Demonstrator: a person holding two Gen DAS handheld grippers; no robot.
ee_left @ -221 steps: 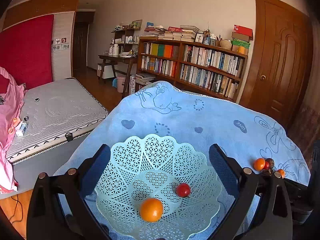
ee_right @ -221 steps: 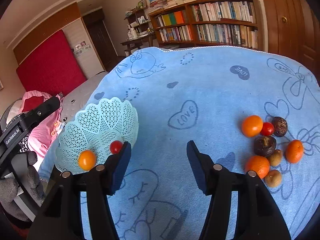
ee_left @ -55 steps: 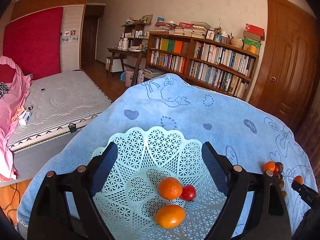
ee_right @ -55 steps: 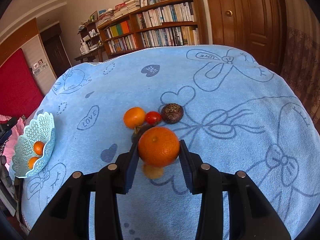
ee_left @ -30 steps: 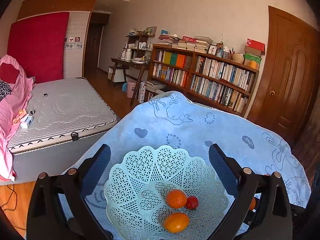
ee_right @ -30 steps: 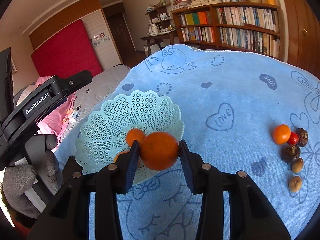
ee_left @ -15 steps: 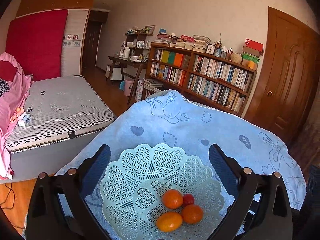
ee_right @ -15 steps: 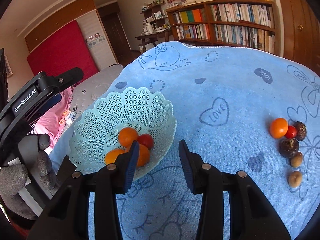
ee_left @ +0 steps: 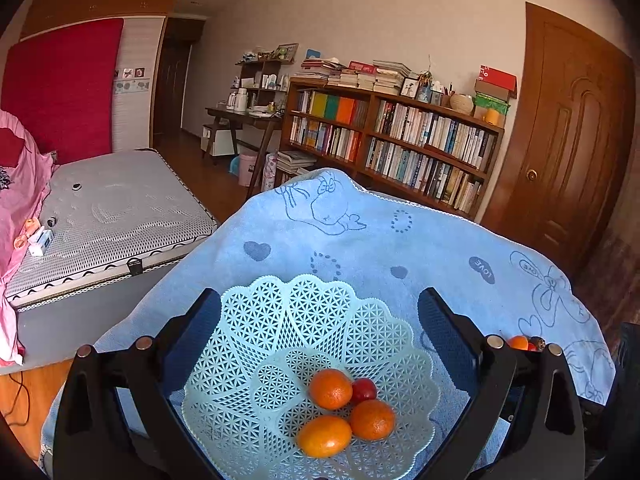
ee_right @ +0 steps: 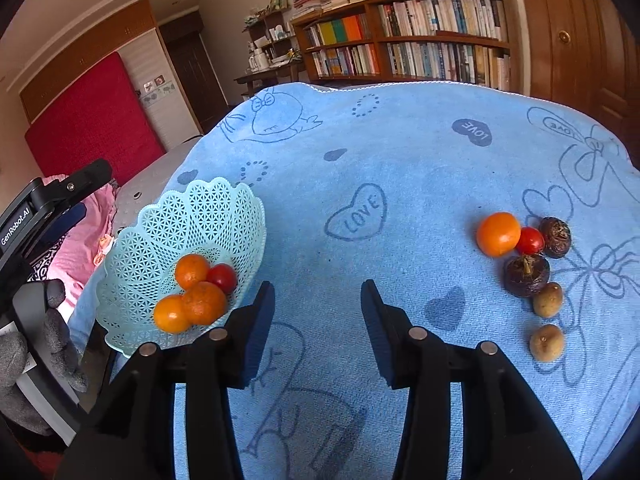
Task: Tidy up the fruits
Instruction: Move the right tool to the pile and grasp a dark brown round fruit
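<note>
1. Now 3 oranges (ee_right: 191, 298) and 1 red tomato (ee_right: 222, 277) are lying together in the pale green lattice basket (ee_right: 176, 224), which is sitting at the near left of the blue towel (ee_right: 400, 152).
2. Seen from the left wrist camera, the same basket (ee_left: 280, 320) is holding the oranges (ee_left: 340, 412) in a cluster, with the tomato (ee_left: 364, 390) touching 2 of them on the far side.
3. At the right of the towel, 1 orange (ee_right: 498, 234) is touching another small tomato (ee_right: 530, 241), with 2 dark brown fruits (ee_right: 525, 276) and 2 small tan fruits (ee_right: 547, 322) lying just beside them.
4. Right gripper (ee_right: 318, 304) is hovering over bare towel between the basket and the loose fruit, its fingers standing moderately apart and holding nothing.
5. Left gripper (ee_left: 320, 316) is reaching around the basket with its fingers spread wide, 1 on each side of the rim; whether they are touching it I cannot tell.
6. A grey-gloved hand (ee_right: 40, 344) is gripping the left tool at the near left edge.
7. Beyond the towel, a bookshelf (ee_left: 392, 148), a wooden door (ee_left: 568, 152) and a bare mattress (ee_left: 104, 216) are showing.
</note>
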